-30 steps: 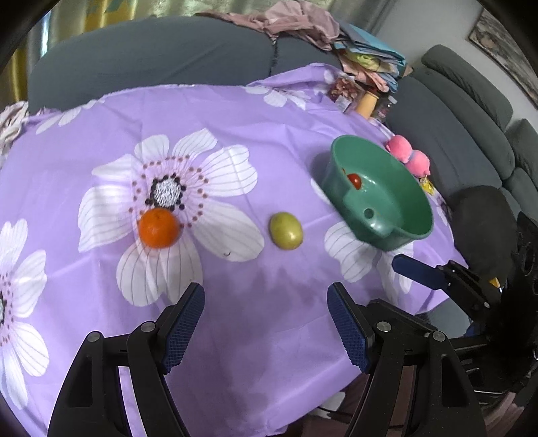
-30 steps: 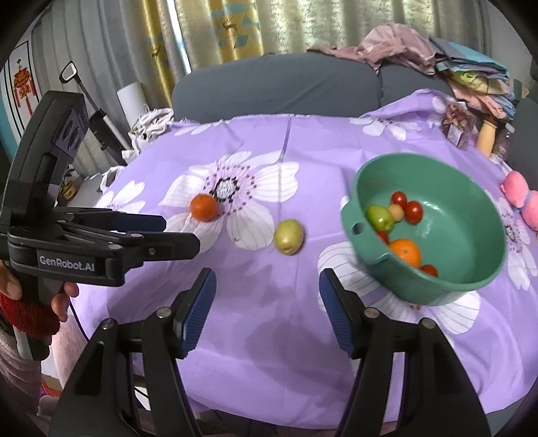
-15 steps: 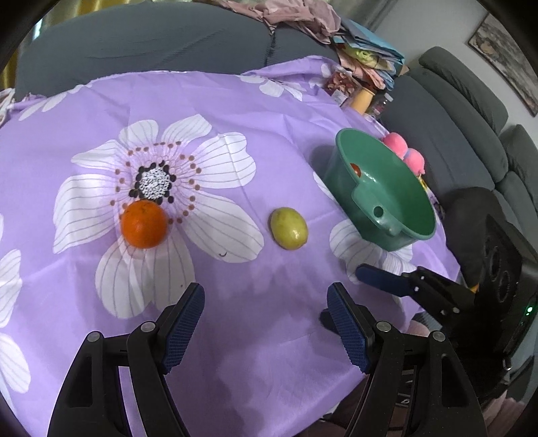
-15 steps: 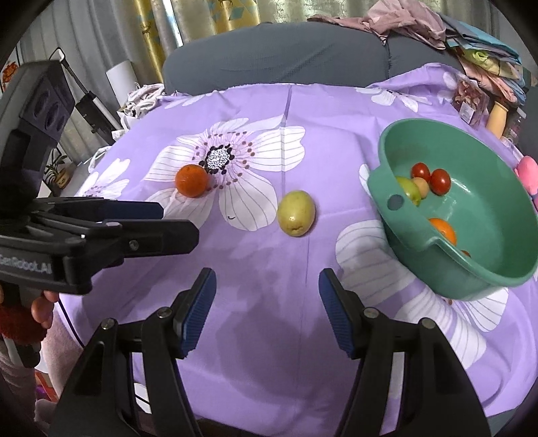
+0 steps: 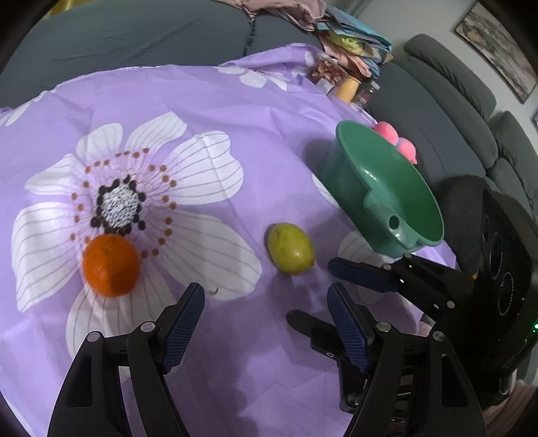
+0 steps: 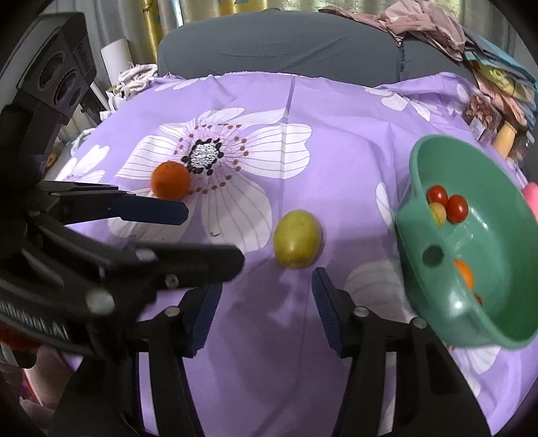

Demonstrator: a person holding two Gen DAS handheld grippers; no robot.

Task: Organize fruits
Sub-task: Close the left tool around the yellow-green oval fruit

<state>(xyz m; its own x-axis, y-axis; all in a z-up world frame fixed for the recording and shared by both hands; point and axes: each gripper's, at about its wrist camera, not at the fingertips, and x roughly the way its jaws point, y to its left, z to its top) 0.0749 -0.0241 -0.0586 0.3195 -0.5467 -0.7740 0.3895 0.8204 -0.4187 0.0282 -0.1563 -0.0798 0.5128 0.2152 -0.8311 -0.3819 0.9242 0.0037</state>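
Observation:
A yellow-green fruit (image 5: 291, 248) lies on the purple flowered cloth; it also shows in the right wrist view (image 6: 296, 238). An orange (image 5: 111, 265) lies to its left on a white flower, also in the right wrist view (image 6: 170, 181). A green bowl (image 5: 396, 188) stands to the right; in the right wrist view the bowl (image 6: 437, 289) holds cherry tomatoes (image 6: 447, 201), an orange and other fruit. My left gripper (image 5: 265, 302) is open and empty, short of the two loose fruits. My right gripper (image 6: 267, 289) is open and empty just short of the yellow-green fruit.
A grey sofa (image 5: 134, 37) curves behind the table, with piled clothes (image 6: 427, 23). Jars and packets (image 5: 346, 87) stand at the far right table edge, with pink balls (image 5: 396, 141) behind the bowl. The two grippers are close together, fingers overlapping in view.
Both grippers have moved forward and lower toward the loose fruits, and closer to each other. The fruits and bowl have not moved.

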